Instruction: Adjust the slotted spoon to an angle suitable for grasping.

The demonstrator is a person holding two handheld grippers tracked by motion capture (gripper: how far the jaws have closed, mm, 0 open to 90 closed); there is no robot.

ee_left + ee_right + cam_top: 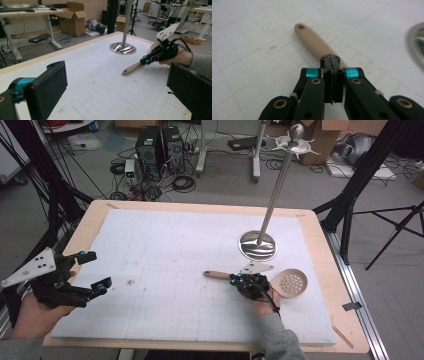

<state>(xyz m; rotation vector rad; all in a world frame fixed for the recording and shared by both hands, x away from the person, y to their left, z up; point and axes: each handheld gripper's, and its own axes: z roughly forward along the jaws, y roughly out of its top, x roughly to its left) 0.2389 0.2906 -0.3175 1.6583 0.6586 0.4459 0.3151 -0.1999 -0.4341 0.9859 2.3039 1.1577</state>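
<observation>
With the right gripper shut just above the skimmer lying on the mat near the stand, open it before gripping the handle, left gripper open

One slotted spoon – one metal stand – two tongs: left, right.

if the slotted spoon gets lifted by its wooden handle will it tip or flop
The slotted spoon looks rigid, so probably no flop. Its wide perforated bowl sits far from the handle end, so it may dip bowl-first. The smooth rounded handle might twist between narrow pads.
</observation>
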